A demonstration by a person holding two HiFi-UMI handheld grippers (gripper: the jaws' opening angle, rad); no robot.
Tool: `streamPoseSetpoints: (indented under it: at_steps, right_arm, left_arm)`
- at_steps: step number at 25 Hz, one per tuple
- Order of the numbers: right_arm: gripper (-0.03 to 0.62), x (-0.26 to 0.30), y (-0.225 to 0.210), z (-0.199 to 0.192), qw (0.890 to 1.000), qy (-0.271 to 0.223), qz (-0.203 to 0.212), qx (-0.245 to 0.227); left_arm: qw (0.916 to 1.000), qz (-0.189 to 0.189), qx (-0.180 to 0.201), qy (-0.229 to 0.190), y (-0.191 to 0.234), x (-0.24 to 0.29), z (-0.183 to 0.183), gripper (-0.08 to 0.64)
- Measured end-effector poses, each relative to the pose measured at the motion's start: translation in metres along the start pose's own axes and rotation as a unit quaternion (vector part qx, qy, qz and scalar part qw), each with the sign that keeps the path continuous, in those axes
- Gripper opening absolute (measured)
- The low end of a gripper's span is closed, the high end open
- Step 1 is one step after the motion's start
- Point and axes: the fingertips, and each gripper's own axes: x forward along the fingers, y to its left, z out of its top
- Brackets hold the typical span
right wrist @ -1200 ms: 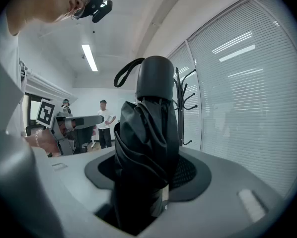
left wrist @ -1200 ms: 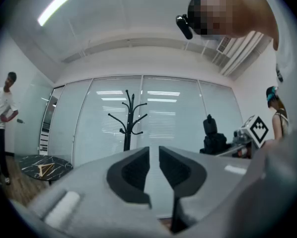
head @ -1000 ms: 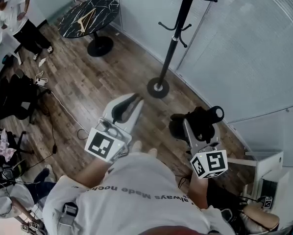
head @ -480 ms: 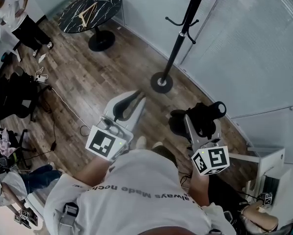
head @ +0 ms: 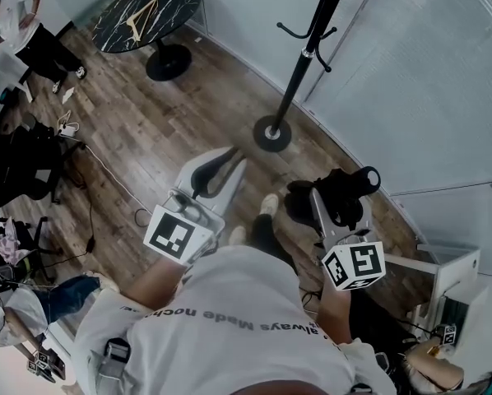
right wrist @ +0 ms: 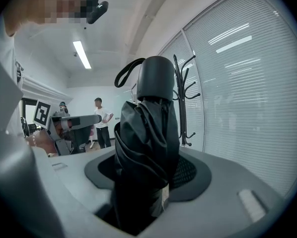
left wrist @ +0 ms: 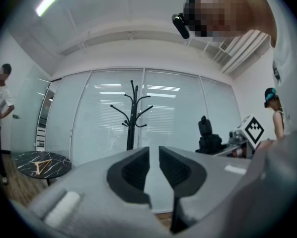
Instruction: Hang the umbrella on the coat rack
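Umbrella (right wrist: 146,148) is up in the right gripper (right wrist: 148,175): folded, black, standing upright between the jaws, which sit wide and press its bunched cloth from both sides. The right gripper view gives the detail, with the rounded handle (right wrist: 156,78) on top and the strap (right wrist: 124,72) looping off to its left. The head view offers only a dark bundle out in front of the person, handle end pointing away.

The rack (head: 302,56) stands ahead, well apart from the umbrella. The head view shows its round base (head: 271,134) on the wood floor (head: 172,122) beside the glass wall (head: 410,81), but cuts the top off at the picture's edge. The left gripper view has what that one lacks: the hooks whole, dark against the blinds (left wrist: 109,113). In the right gripper view a few hooks peek out just right of the umbrella.

Left gripper (left wrist: 154,155): jaws drawn almost together, a thin slit between them, nothing in it. It sits beside the right one and points toward the rack.

Further off, only the head view looks down on a round marble bench (head: 170,5) with a wooden hanger (head: 141,30) lying on it, and a person (head: 20,31) standing beyond. The left gripper view catches that bench from the side, low at its left edge.
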Motion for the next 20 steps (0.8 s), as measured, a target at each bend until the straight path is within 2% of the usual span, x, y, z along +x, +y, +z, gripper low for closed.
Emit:
streamPoseSetpoints:
  at_steps: [2, 6, 12, 20]
  right_arm:
    - [0.242, 0.012, -0.017, 0.0, 1.0, 0.0, 0.0, 0.002]
    - [0.242, 0.04, -0.055, 0.009, 1.0, -0.003, -0.001, 0.007]
    - [0.242, 0.07, -0.121, 0.029, 1.0, -0.004, -0.004, 0.008]
    - [0.242, 0.121, -0.199, 0.039, 1.0, 0.008, -0.003, -0.004]
  left_arm:
    - [0.9999, -0.001, 0.004, 0.016, 0.006, 0.018, -0.007, 0.06]
    - [1.0, -0.002, 0.007, 0.0, 0.022, 0.066, 0.0, 0.06]
    - [0.9998, -0.009, 0.008, 0.016, 0.03, 0.144, -0.003, 0.06]
    - [0.9999, -0.007, -0.004, 0.011, 0.05, 0.23, -0.007, 0.06]
